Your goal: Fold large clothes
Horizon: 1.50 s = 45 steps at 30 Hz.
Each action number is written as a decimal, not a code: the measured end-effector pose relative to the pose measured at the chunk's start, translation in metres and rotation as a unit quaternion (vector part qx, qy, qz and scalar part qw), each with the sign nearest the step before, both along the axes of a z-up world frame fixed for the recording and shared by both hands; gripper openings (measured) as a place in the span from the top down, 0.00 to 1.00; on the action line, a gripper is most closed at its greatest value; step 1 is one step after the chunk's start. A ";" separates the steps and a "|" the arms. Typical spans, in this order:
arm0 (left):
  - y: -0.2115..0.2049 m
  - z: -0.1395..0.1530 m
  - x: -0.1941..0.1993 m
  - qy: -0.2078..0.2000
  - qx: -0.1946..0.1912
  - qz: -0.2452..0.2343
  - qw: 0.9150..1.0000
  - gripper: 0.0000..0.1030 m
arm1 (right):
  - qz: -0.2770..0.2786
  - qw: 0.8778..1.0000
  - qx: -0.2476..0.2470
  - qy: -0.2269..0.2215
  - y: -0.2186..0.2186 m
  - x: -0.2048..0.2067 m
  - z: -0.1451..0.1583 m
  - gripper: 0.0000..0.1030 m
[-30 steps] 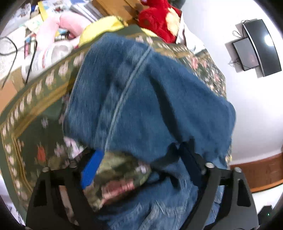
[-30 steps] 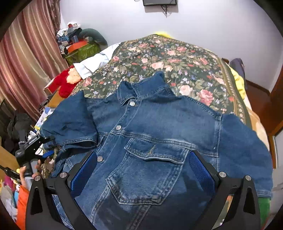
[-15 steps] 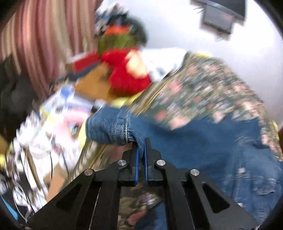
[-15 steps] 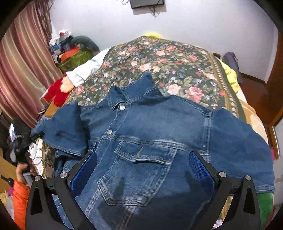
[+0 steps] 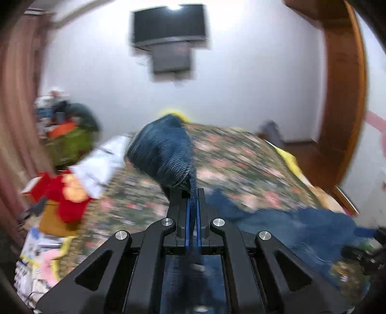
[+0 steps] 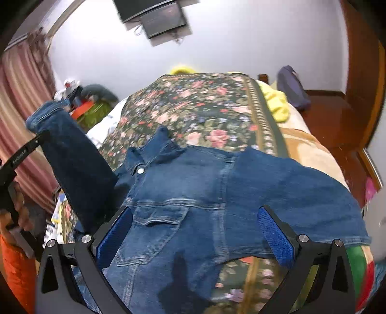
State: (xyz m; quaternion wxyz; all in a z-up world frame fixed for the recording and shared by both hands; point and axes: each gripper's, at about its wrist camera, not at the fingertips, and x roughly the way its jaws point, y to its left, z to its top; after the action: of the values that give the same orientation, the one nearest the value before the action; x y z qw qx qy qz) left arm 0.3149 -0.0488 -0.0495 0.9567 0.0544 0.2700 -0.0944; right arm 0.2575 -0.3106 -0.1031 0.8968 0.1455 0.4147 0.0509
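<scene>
— Since a second ago the left gripper [image 5: 192, 193] has clamped the left sleeve [image 6: 70, 154] and lifted it off the bed [image 6: 193, 101]
— And the denim jacket [image 6: 217, 193]?
— Flat, front up. Right gripper [image 6: 193, 231] hovers unclenched, empty. Next I'd carry that sleeve across the chest

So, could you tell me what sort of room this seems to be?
Most likely a bedroom in a home: a bed under a floral bedspread, a wall-mounted screen, curtains, and a denim jacket laid out for folding.
</scene>
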 end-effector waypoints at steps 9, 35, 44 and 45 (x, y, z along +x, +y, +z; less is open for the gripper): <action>-0.083 -0.118 -0.024 0.205 0.026 -0.129 0.970 0.91 | -0.017 0.999 -0.023 0.014 -0.027 -0.010 -0.001 0.00; 0.192 -0.210 -0.021 0.271 -0.016 0.178 0.946 0.21 | 0.075 0.963 0.142 0.217 0.024 0.080 -0.093 0.16; 0.200 -0.178 -0.022 0.244 -0.040 0.158 0.956 0.21 | 0.061 0.973 0.117 0.188 0.039 0.109 -0.089 0.71; 0.203 -0.165 -0.016 0.231 -0.039 0.160 0.959 0.21 | 0.065 0.976 0.112 0.177 0.041 0.113 -0.084 0.72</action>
State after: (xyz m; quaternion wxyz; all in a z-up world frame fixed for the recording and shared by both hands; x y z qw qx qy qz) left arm 0.2990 0.1542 -0.2147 0.8721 -0.0500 0.4852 0.0396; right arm 0.3702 -0.2695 -0.1870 0.7822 0.2238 0.5670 0.1289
